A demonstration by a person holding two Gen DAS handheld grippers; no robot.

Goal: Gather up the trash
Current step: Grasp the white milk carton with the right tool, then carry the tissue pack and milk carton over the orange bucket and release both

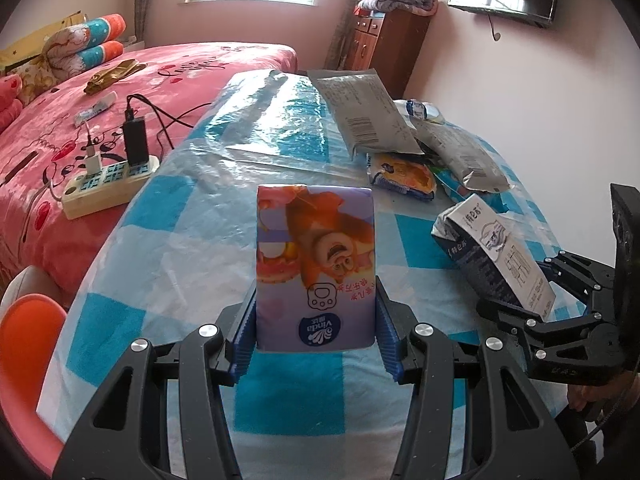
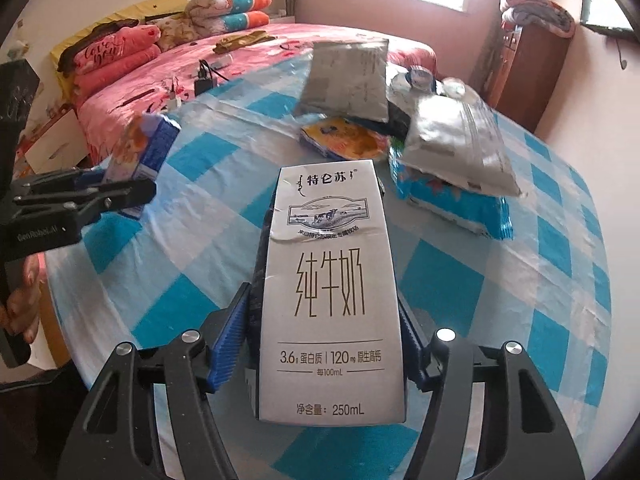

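Observation:
My left gripper (image 1: 316,320) is shut on a purple tissue pack (image 1: 315,264) with a cartoon bear, held above the blue-and-white checked table (image 1: 160,264). My right gripper (image 2: 326,340) is shut on a grey-white milk carton (image 2: 330,288), also above the table. In the left wrist view the carton (image 1: 496,248) and right gripper (image 1: 516,300) show at the right. In the right wrist view the tissue pack (image 2: 144,152) and left gripper (image 2: 120,190) show at the left. A pile of trash lies at the table's far side: silver bags (image 1: 368,116), an orange wrapper (image 1: 404,176).
A pink bed (image 1: 52,120) stands left of the table, with a power strip (image 1: 108,180) and black charger at its edge. An orange chair (image 1: 28,344) is at the near left. A wooden cabinet (image 1: 384,44) stands beyond the table. A blue packet (image 2: 460,200) lies under the silver bags.

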